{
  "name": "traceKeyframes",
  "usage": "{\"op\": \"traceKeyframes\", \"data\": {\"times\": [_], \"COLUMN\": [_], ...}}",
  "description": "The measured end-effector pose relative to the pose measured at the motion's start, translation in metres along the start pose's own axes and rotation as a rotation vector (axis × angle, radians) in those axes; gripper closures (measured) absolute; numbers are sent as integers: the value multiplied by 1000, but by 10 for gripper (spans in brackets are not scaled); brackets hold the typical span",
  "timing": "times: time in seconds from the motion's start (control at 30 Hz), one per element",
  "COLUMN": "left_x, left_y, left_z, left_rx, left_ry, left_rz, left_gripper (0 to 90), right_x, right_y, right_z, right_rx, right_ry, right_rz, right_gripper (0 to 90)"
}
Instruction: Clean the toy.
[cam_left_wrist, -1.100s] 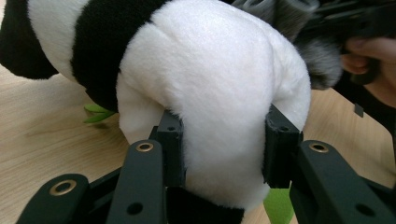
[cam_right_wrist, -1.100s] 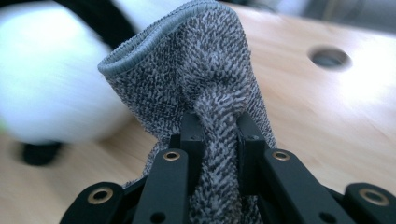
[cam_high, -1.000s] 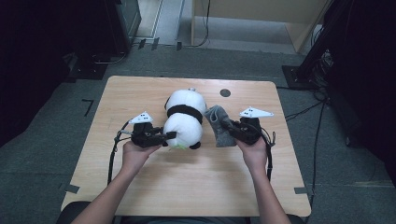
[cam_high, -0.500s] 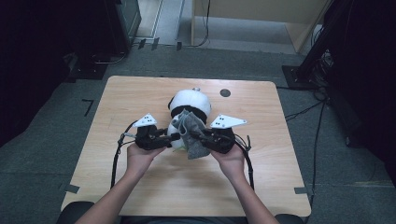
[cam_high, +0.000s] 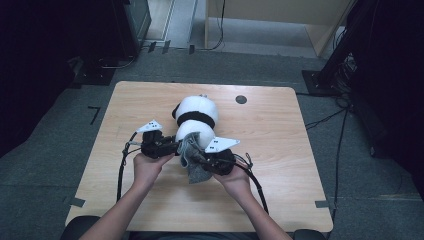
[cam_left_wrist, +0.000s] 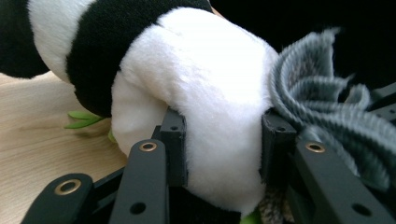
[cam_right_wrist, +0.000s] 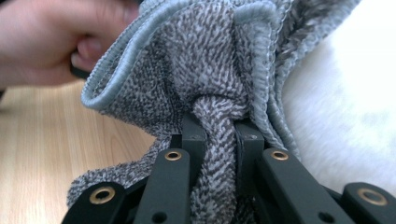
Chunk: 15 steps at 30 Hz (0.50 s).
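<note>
Wiping step, by the look of it. Plush panda (cam_high: 196, 117) at frame centre on the table (cam_high: 280, 145). Left gripper (cam_high: 172, 147) clamped on its white end, pads sunk in fur. Right gripper (cam_high: 196, 159) pinched on a grey cloth (cam_high: 192, 162), touching the plush. Best steadied left, wiped lightly. No containers anywhere.

- The plush panda (cam_high: 196, 120) lies mid-worktop (cam_high: 280, 150), blocking any straight path between the worktop's two sides.
- The left gripper (cam_high: 172, 146) and right gripper (cam_high: 197, 156) crowd the panda's near end, with the grey cloth (cam_high: 192, 160) bunched between them against the plush.
- Bare worktop lies far left, far right and behind the panda.
- A small dark disc (cam_high: 241, 99) sits near the far edge.
</note>
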<state>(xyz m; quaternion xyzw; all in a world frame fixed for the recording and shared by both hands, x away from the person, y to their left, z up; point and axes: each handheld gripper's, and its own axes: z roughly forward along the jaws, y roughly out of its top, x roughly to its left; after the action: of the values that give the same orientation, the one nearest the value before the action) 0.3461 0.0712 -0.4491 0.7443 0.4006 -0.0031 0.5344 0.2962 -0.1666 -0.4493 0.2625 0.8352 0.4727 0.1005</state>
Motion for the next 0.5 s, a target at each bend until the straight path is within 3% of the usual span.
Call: {"op": "traceKeyframes", "data": {"times": [0.27,0.5], "left_x": [3,8], "left_y": [1,4], "left_z": [-2,-10], "left_rx": [-15,-58], "left_ry": [5,-40], "left_rz": [-22,-66], "left_gripper": [616,616], "right_x": [-3,-11], "right_y": [-8,-18], "right_z": [9,19], "right_rx": [55,131], "right_ry": [8,-23], "right_rz": [-15,-4], "right_gripper": [798,797]}}
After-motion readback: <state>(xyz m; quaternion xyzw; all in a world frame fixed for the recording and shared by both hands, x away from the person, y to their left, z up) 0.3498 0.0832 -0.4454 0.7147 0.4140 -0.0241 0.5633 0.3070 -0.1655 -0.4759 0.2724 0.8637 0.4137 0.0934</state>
